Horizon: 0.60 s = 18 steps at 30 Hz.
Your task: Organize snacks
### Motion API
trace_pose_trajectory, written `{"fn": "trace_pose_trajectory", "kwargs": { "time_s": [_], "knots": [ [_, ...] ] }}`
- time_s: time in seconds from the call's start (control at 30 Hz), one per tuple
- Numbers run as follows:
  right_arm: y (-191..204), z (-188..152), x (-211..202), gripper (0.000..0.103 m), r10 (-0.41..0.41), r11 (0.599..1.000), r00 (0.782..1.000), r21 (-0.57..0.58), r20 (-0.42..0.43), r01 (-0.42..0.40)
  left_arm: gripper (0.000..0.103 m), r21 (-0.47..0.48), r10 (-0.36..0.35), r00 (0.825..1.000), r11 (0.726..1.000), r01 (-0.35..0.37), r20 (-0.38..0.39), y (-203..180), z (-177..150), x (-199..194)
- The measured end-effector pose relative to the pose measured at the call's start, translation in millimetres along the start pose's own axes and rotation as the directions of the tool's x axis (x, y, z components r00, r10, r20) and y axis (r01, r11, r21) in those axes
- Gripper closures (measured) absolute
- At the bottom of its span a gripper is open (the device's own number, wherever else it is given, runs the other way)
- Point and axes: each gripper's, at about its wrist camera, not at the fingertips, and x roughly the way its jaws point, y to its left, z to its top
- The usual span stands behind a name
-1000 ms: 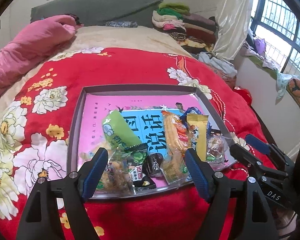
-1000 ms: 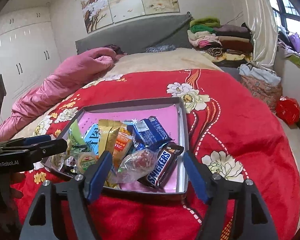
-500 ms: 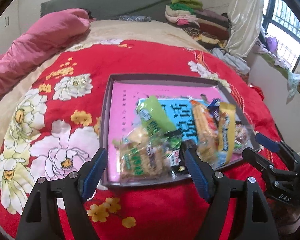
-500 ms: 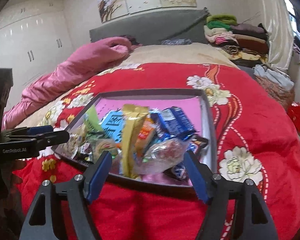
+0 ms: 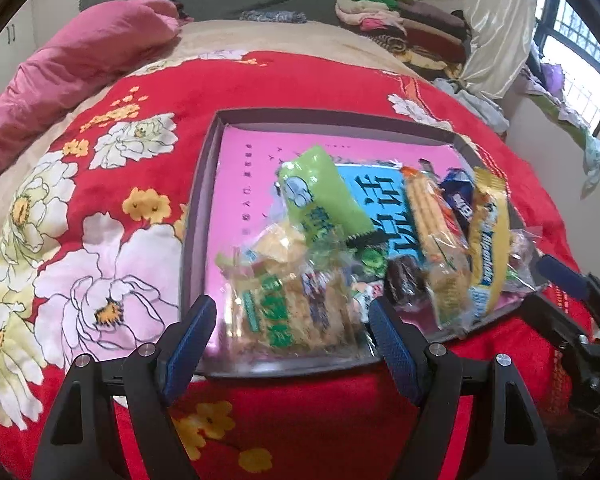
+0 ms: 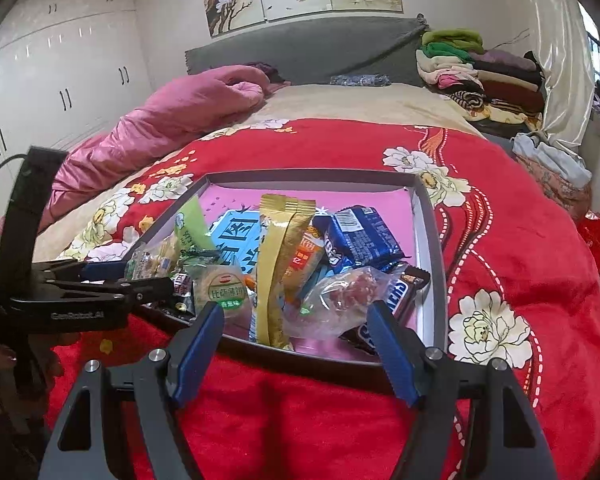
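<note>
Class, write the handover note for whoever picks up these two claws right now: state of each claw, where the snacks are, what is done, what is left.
Left claw: open, empty, hovering over the tray's near edge by the clear pack of crackers.
Right claw: open, empty, at the near edge in front of the clear candy bag.
Snacks: all piled in the near half of the grey tray on the red blanket: green pack, gold pack, blue pack, Snickers bar.
Done: nothing visibly sorted.
Left: pick and arrange every snack.
</note>
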Motion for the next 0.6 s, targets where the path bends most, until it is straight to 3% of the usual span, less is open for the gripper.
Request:
{"fn": "trace_pose_trajectory", "kwargs": {
  "time_s": [0.27,0.37,0.6],
  "knots": [
    [-5,0,-1,0.029,-0.012,1.0,1.0,0.022,0.0,0.012,0.023,0.014,0.03,0.999,0.999,-0.03,0.018,1,5,5],
    [-6,1,-5,0.029,-0.017,1.0,1.0,0.026,0.011,0.017,0.023,-0.003,0.001,1.0,1.0,-0.001,0.009,4,7,2],
    [-5,6,-21,0.029,-0.013,0.999,0.998,0.048,0.063,0.01,0.023,-0.026,-0.044,0.997,0.999,0.046,0.068,2,12,-28]
  ]
}}
